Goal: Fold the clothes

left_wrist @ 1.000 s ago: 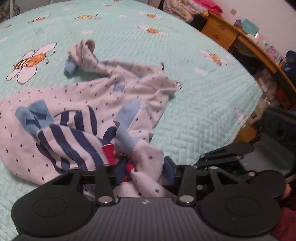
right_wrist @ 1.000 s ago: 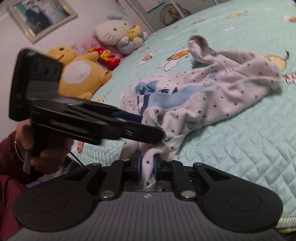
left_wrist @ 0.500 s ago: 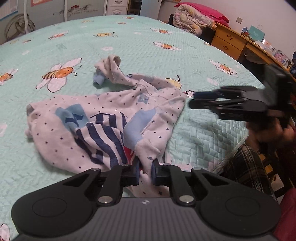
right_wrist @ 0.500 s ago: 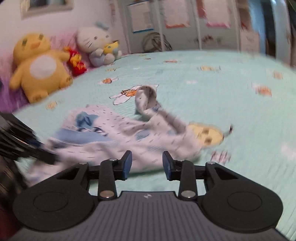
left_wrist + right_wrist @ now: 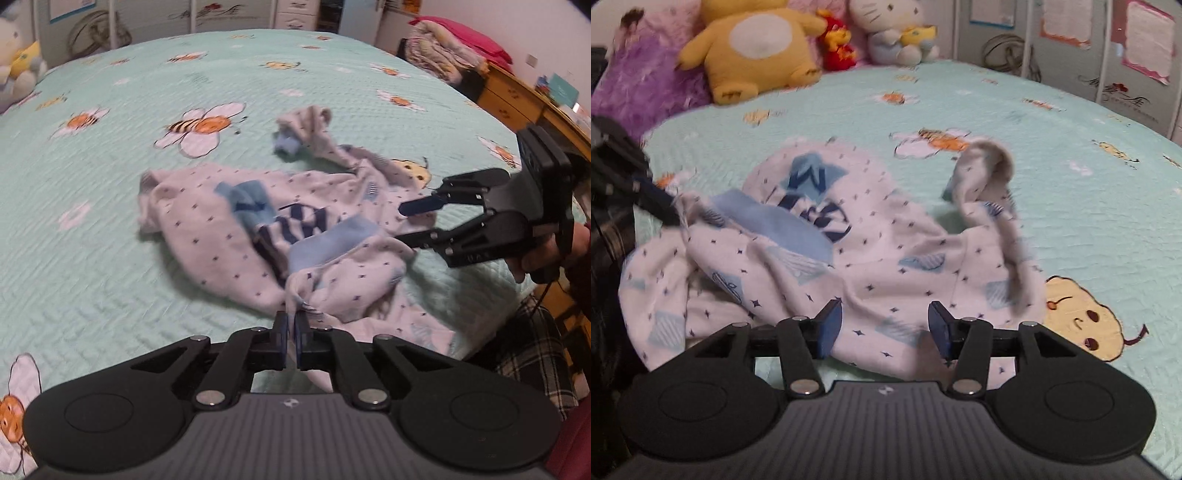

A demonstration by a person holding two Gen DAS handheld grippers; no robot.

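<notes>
Only a dark "N" reads, on the blue patch (image 5: 812,177) of the garment (image 5: 871,258); remaining print blurred.

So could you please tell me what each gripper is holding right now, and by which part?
The left gripper pinches a bunched fold at the near edge of the white star-dotted cotton garment. The right gripper holds nothing; its jaws are opening above the cloth.
</notes>
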